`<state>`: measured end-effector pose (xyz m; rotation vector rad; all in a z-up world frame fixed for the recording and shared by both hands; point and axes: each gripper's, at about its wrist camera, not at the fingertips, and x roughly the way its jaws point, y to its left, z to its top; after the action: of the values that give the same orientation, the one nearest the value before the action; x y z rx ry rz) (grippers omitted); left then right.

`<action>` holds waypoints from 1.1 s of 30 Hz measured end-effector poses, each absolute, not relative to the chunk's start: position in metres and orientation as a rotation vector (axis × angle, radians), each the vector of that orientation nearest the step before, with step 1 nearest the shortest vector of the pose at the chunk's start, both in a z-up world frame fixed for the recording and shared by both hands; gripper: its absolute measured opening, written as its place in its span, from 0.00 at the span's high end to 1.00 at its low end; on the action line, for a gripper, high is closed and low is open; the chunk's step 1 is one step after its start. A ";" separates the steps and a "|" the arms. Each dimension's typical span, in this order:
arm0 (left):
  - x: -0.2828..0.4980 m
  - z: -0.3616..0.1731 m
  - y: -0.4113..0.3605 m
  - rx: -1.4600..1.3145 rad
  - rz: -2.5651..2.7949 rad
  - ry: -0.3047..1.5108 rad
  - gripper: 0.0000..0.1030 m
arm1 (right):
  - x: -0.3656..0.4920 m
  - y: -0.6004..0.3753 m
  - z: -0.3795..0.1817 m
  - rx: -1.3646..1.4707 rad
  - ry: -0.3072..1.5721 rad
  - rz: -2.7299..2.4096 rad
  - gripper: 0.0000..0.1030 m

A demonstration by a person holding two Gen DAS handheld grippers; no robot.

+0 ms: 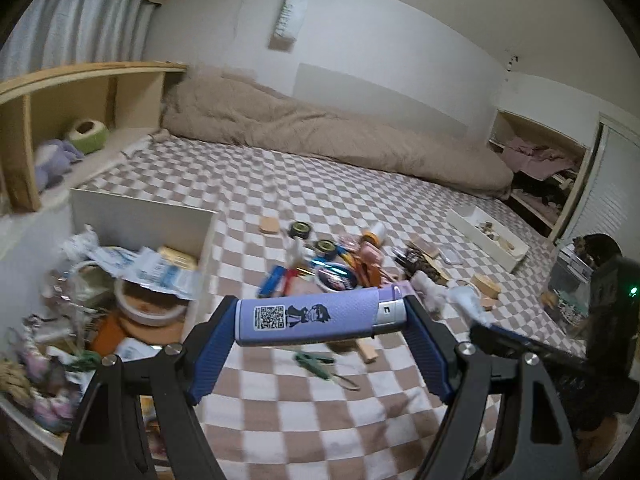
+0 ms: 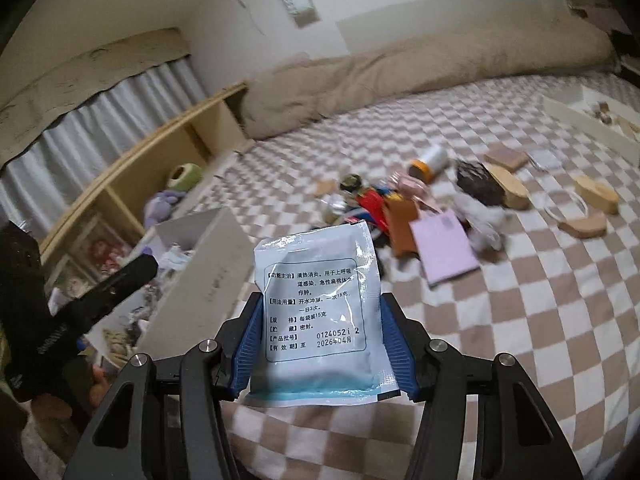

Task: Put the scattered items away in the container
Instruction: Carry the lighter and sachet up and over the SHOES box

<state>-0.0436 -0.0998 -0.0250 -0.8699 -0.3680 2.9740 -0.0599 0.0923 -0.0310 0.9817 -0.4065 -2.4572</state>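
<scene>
Transport step, both hands loaded. Left gripper (image 1: 320, 320) stands wide, its pads clamped endwise on a purple lighter (image 1: 316, 316) held crosswise above the checkered bedspread (image 1: 320, 420). Right gripper (image 2: 316, 344) is narrowed on an upright medicine sachet (image 2: 316, 300). The white box (image 1: 140, 220), already part filled, lies at nine o'clock of the left gripper; the remaining clutter (image 1: 340, 260) at twelve. Next move, as judged: swing each load over the box rim and release.

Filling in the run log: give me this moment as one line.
left gripper: shut on purple lighter | right gripper: shut on medicine sachet | white container: partly filled
</scene>
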 end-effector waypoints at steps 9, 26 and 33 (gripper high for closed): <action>-0.016 -0.017 -0.170 -0.857 3.175 -0.396 0.22 | -0.061 0.052 -0.003 0.909 -0.392 -2.363 0.44; 0.017 -0.039 -0.249 -1.125 3.297 -0.340 0.22 | -0.057 -0.046 0.009 0.911 -0.214 -2.212 0.44; 0.022 -0.056 -0.257 -1.234 3.271 -0.289 0.22 | -0.059 -0.077 0.017 0.902 -0.175 -2.153 0.44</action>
<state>0.0216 -0.2565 -0.0564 -1.2345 -0.2893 3.2705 -0.0591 -0.0771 0.0167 0.9016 -0.1746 -2.1533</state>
